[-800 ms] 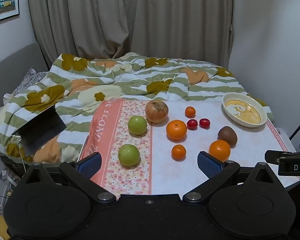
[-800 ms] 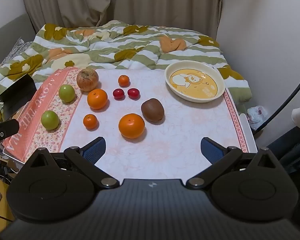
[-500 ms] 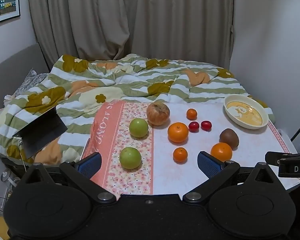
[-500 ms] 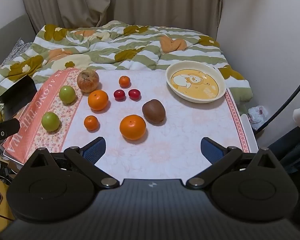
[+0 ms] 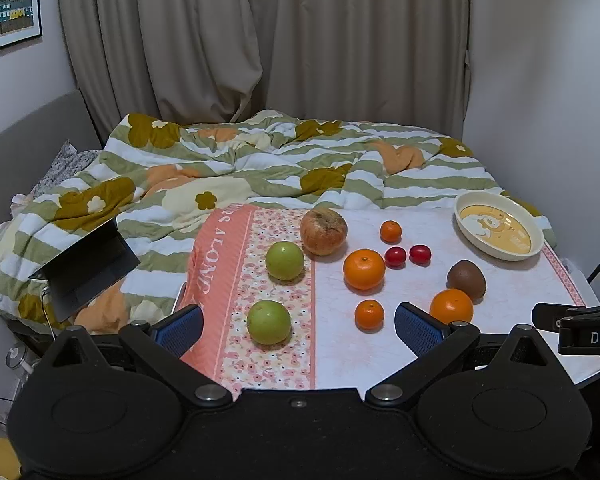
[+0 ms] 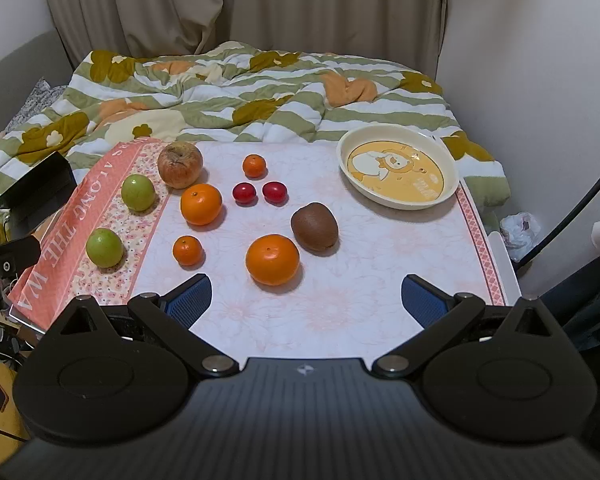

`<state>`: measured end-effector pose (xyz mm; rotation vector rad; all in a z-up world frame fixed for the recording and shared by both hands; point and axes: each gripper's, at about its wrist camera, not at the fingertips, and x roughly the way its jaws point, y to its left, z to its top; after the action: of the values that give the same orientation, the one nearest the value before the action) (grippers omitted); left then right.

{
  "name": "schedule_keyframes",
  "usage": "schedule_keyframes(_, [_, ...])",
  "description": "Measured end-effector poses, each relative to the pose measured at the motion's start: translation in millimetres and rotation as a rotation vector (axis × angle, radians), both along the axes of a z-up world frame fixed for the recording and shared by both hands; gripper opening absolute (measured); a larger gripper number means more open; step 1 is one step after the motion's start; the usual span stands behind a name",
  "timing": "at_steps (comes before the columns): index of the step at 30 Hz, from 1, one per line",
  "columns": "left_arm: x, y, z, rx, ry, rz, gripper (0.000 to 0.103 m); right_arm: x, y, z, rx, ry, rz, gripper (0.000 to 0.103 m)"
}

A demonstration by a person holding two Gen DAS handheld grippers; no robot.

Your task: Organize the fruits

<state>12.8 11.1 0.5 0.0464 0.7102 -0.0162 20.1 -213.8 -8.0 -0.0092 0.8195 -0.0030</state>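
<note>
Loose fruit lies on the table: two green apples (image 5: 284, 260) (image 5: 269, 322) on the pink cloth, a brownish apple (image 5: 323, 231), two large oranges (image 6: 273, 259) (image 6: 201, 204), two small tangerines (image 6: 187, 250) (image 6: 254, 166), two red cherry tomatoes (image 6: 245, 193) (image 6: 275, 192) and a kiwi (image 6: 314, 226). A cream bowl (image 6: 342, 160) with a cartoon print stands empty at the far right. My left gripper (image 5: 298, 320) hovers open over the near edge, by the nearer green apple. My right gripper (image 6: 306, 288) is open too, just short of the nearer orange.
A pink flowered cloth (image 5: 216, 264) covers the table's left part. Behind the table lies a bed with a striped floral quilt (image 5: 260, 168). A dark laptop (image 5: 88, 268) sits off the table's left side. A wall stands close on the right.
The left wrist view has tipped up slightly, so the table sits a little lower in it. The right view has barely shifted. No fruit has moved, and both grippers stay open.
</note>
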Motion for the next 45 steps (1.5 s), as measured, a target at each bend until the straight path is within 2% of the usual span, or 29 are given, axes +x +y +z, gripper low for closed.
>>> schedule_keyframes(45, [5.5,0.6,-3.4,0.006,0.005,-0.003,0.103,6.0,7.4,-0.6,0.005,0.003,-0.001,0.103])
